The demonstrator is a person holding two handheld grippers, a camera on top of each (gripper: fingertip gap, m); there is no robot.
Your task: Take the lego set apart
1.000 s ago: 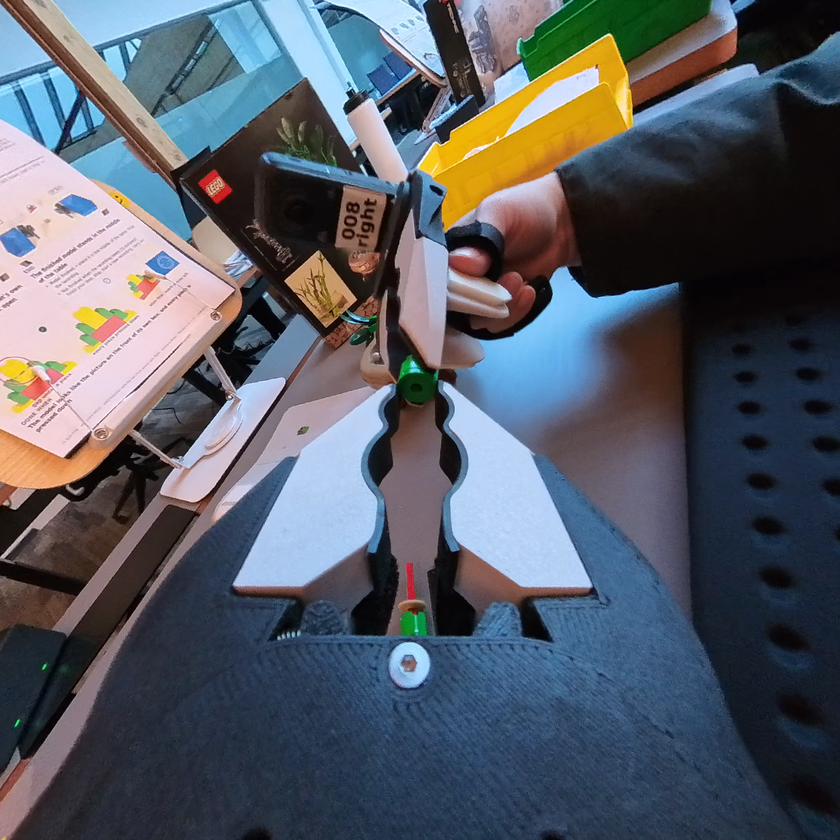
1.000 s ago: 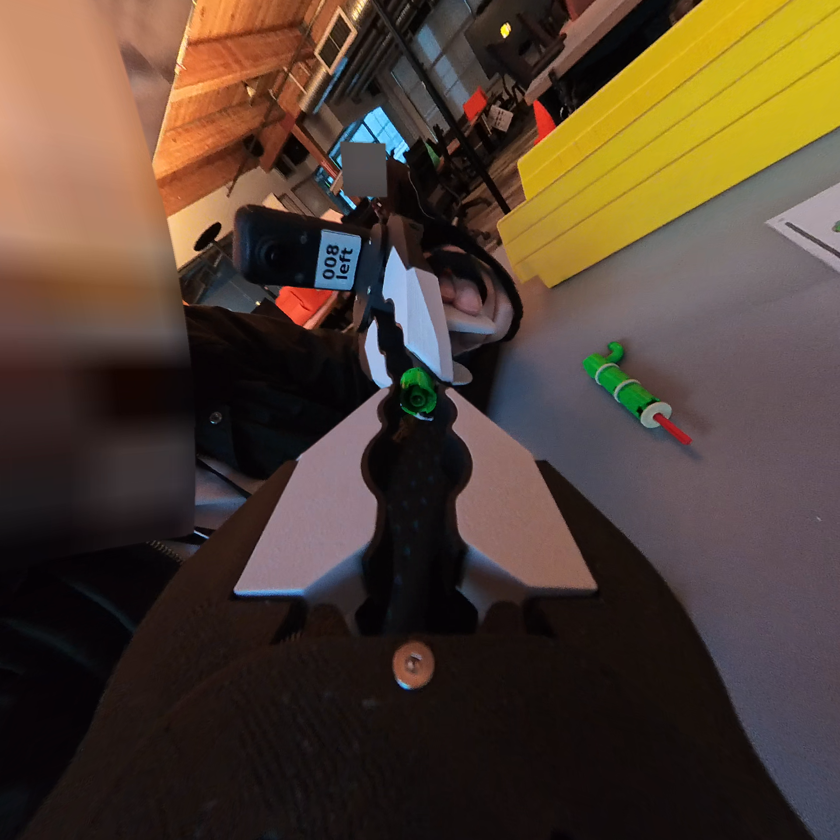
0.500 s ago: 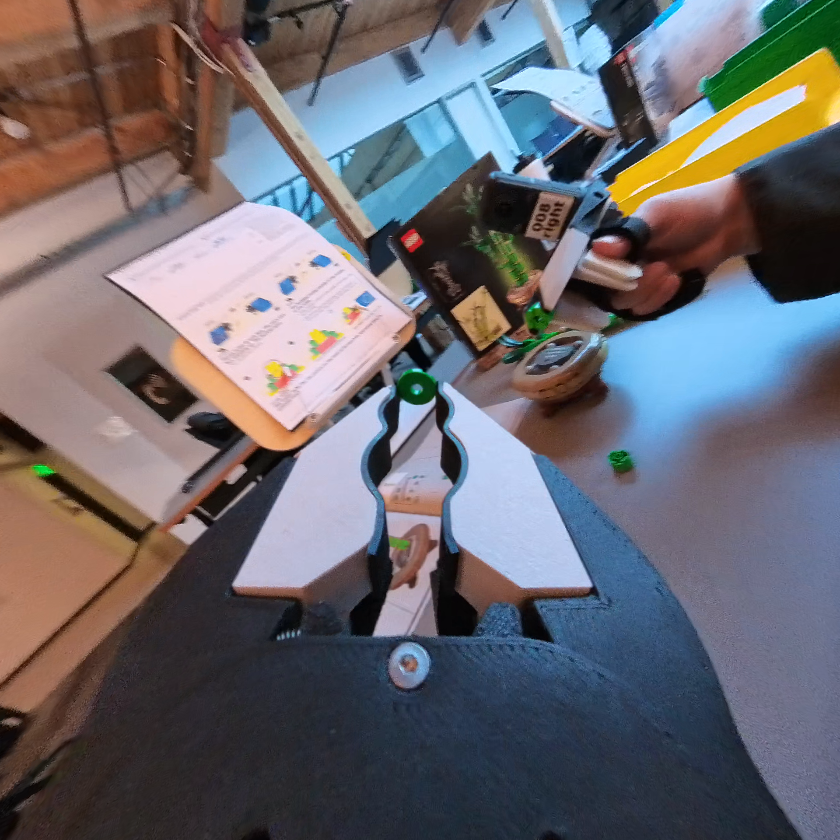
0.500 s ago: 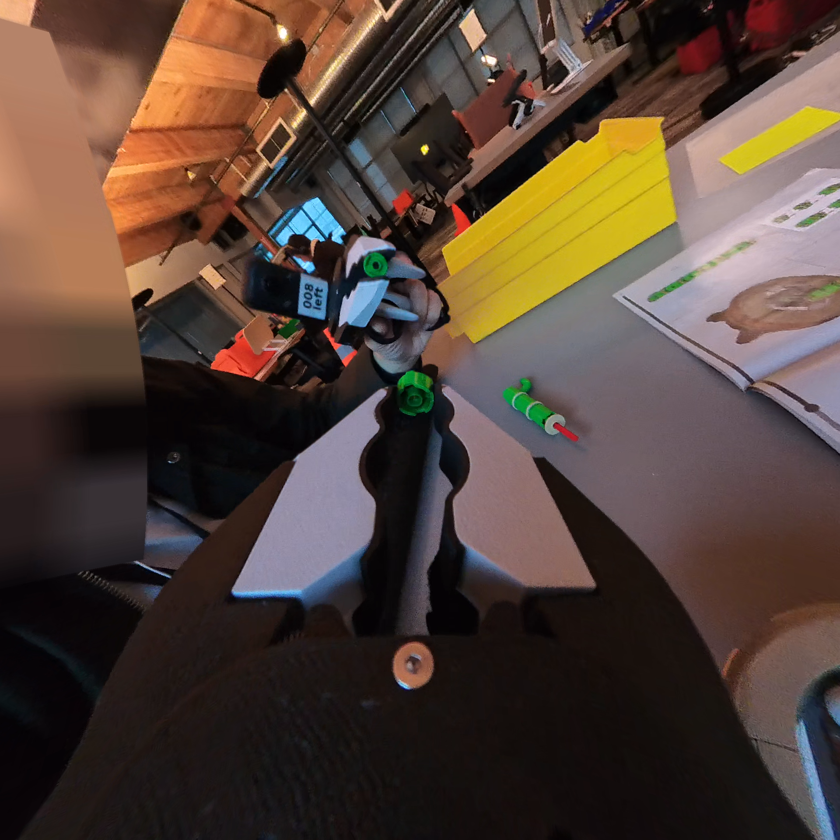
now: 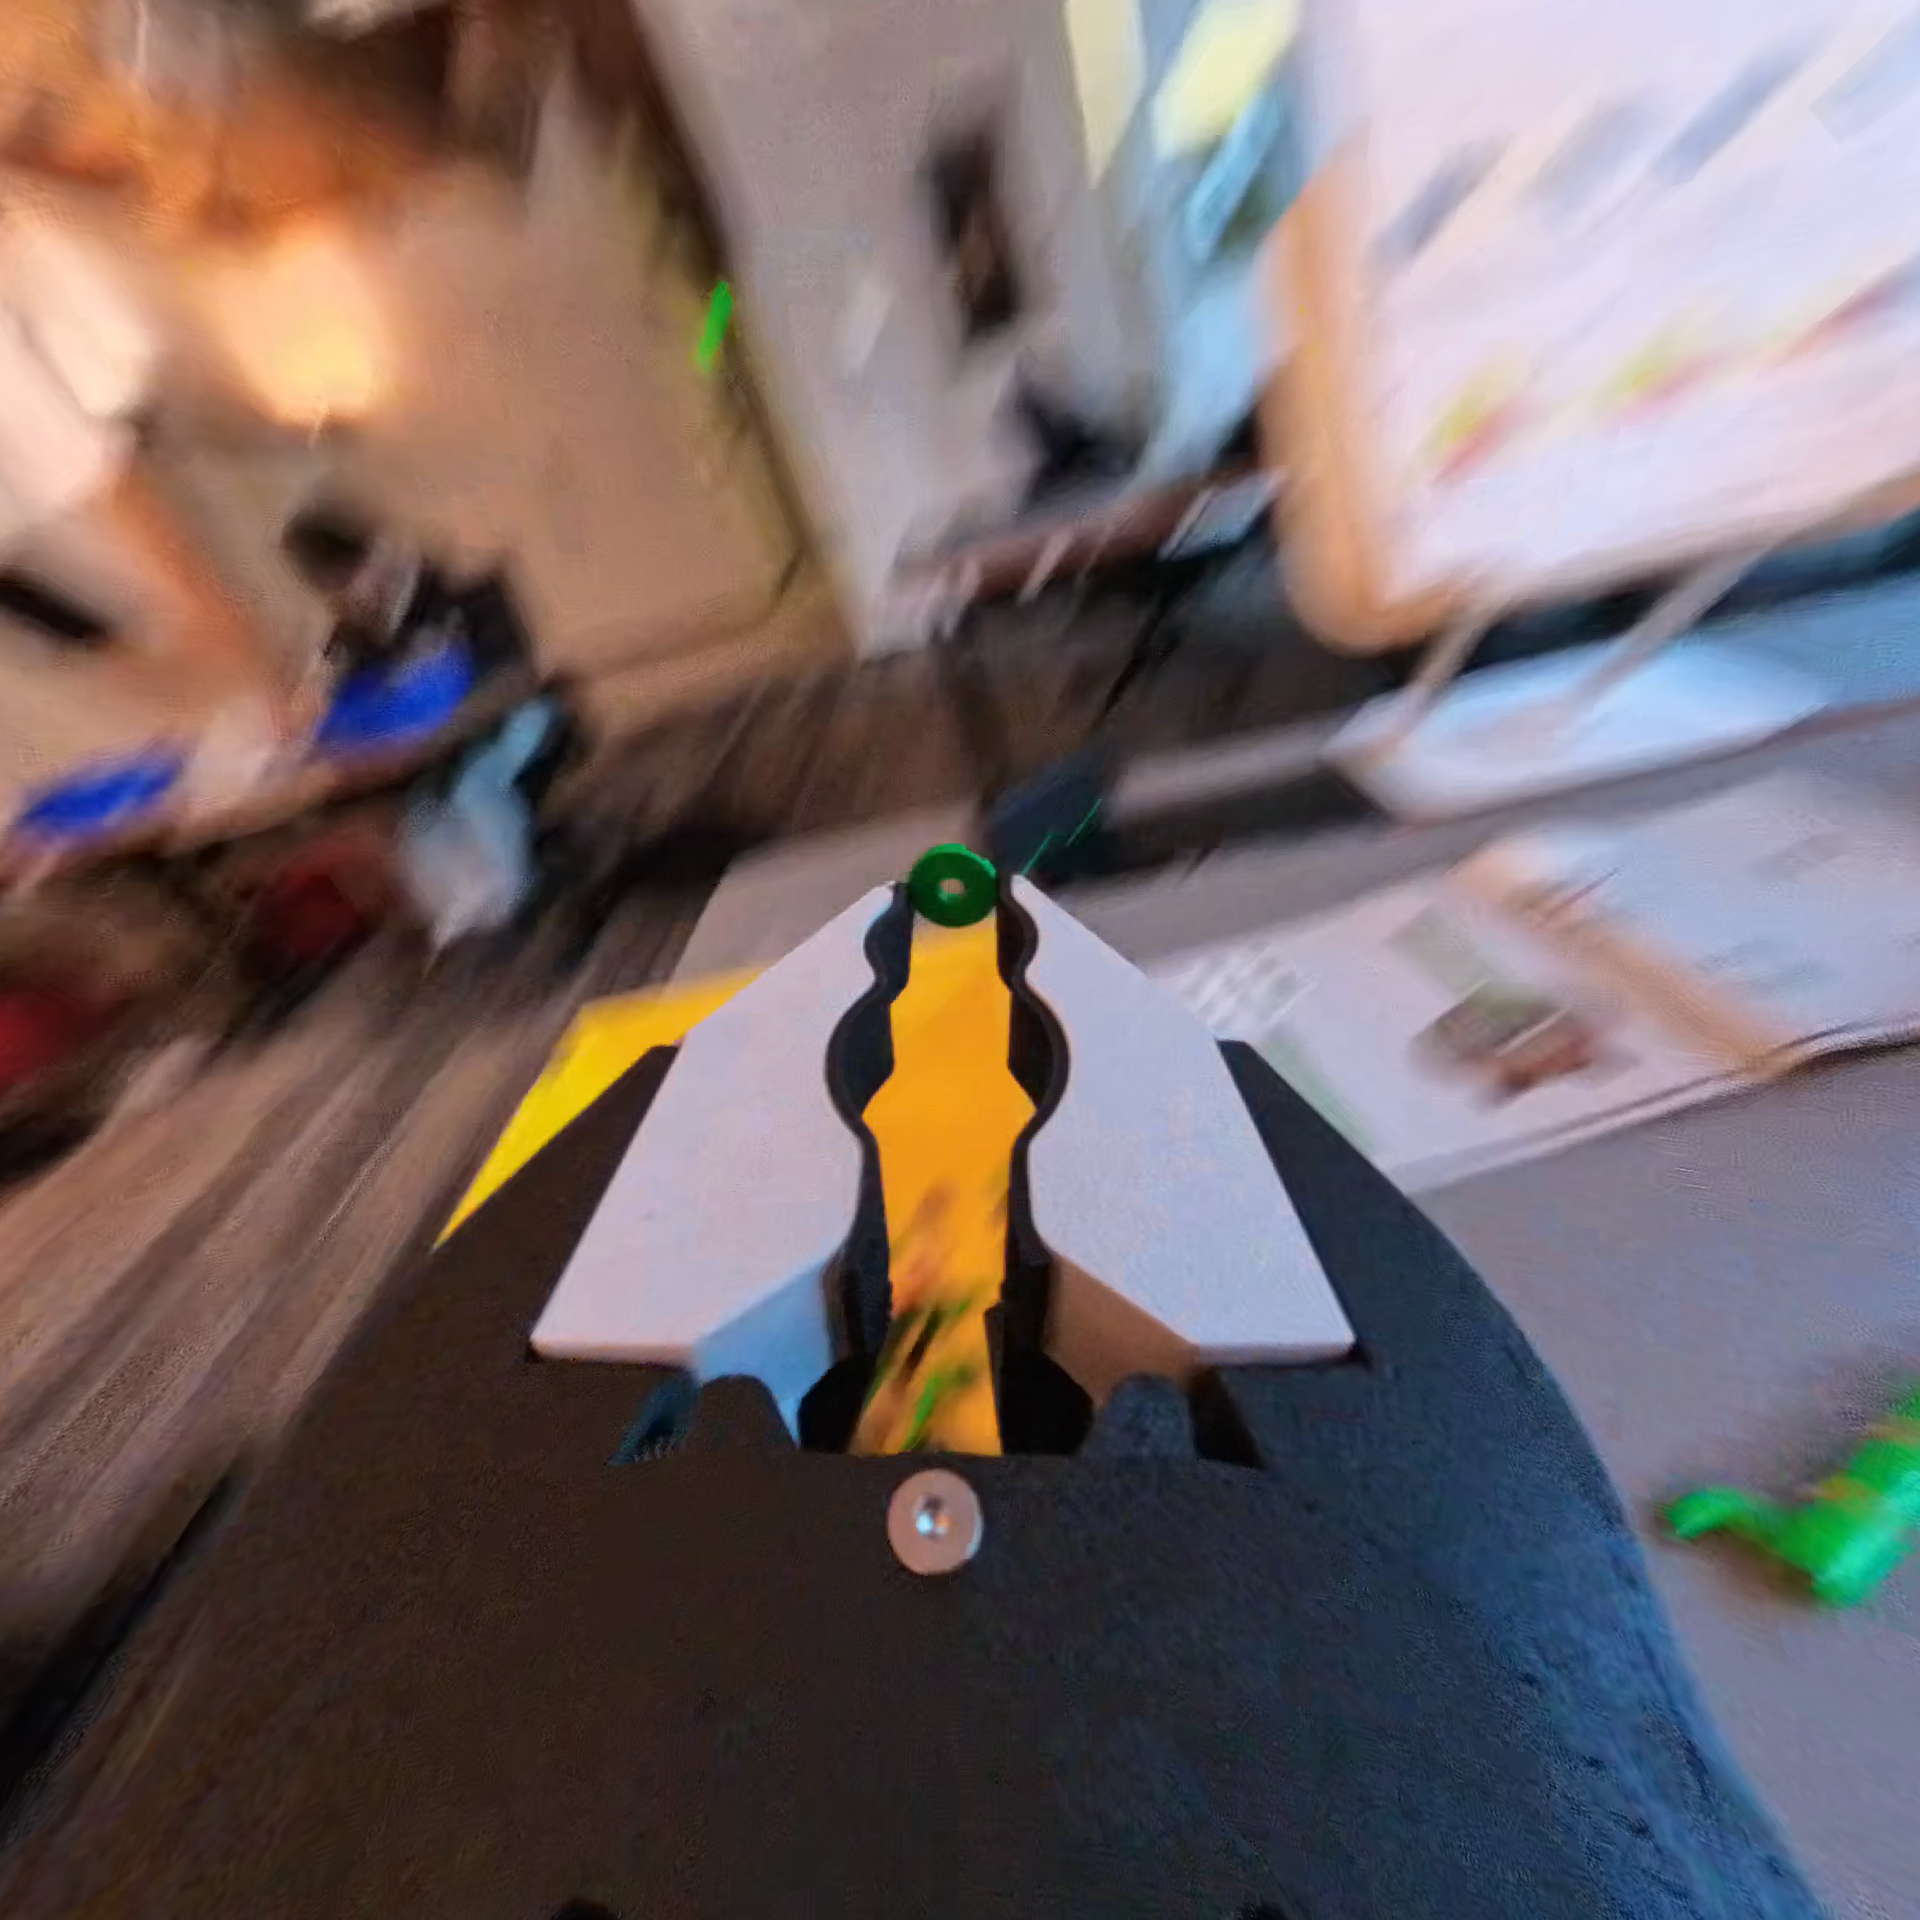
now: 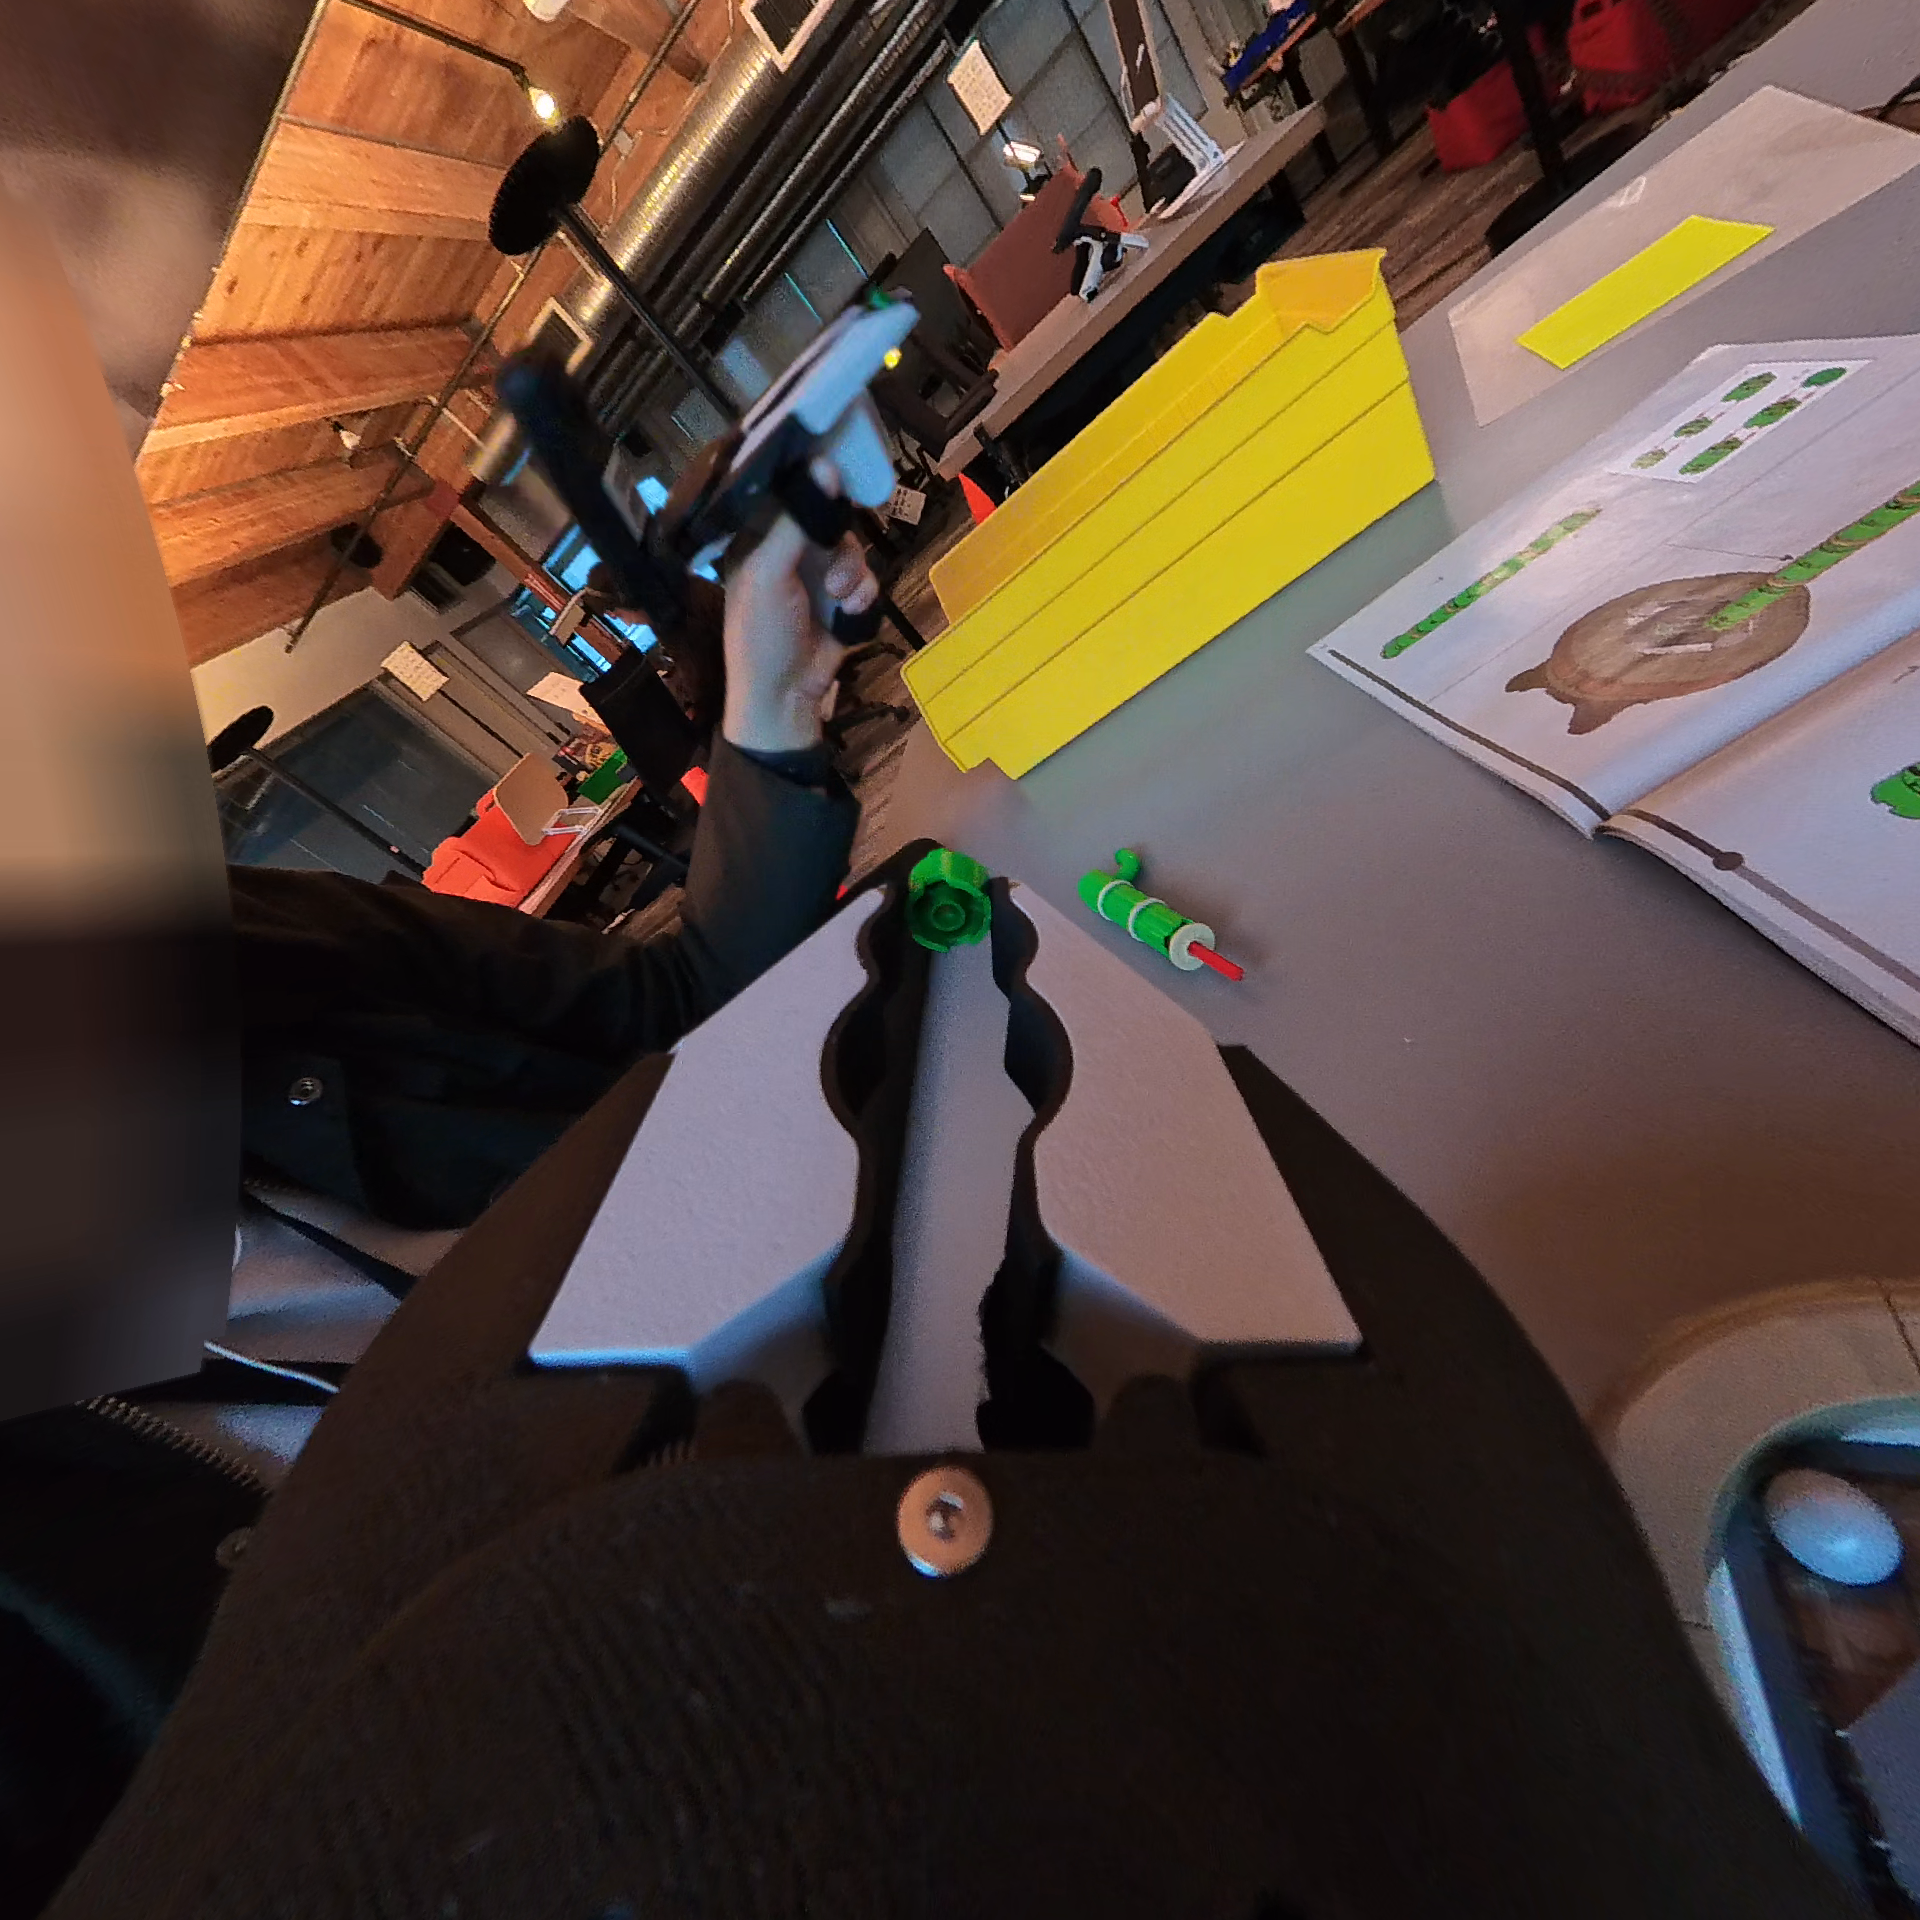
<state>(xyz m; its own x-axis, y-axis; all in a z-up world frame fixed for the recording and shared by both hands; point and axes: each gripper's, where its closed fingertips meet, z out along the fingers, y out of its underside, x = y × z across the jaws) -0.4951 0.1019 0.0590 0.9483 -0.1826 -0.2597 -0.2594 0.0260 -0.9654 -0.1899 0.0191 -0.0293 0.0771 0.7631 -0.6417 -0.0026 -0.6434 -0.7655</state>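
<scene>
Swung away since 0.5 s ago: left gripper (image 5: 951, 896) now w/ yellow bin (image 5: 623, 1081) under its fingers, own view heavily motion-blurred; earlier pointed toward instruction stand and right gripper. Seen from right wrist view, left gripper (image 6: 883, 312) raised high, above and left of yellow bin (image 6: 1174, 540), held by hand (image 6: 790, 603) in dark sleeve; was lower and closer before. Right gripper (image 6: 948, 914) roughly same pose as 0.5 s ago.

Left tongs: pinching small dark-green round piece (image 5: 951, 885) w/ centre hole at very tips, fingers nearly together. Right tongs: pinching bright-green round lego piece (image 6: 945, 902) at tips, same narrow gap.

Green lego stalk (image 6: 1148, 920) w/ pale rings and red pin lying flat on grey table (image 6: 1455, 987), near side of yellow bin, just right of right gripper tips, not touching them. Blurred green lego bit (image 5: 1829, 1517) on table at lower right in left wrist view; shape unclear.

Open instruction booklet (image 6: 1662, 644) flat on table, right of yellow bin. Yellow sheet (image 6: 1642, 291) beyond booklet, right of bin's far end. Round tan base (image 6: 1787, 1558) w/ grey inset at bottom-right corner of right wrist view, well on near side of bin, partly cut off.

Background in left wrist view too smeared to ID.
</scene>
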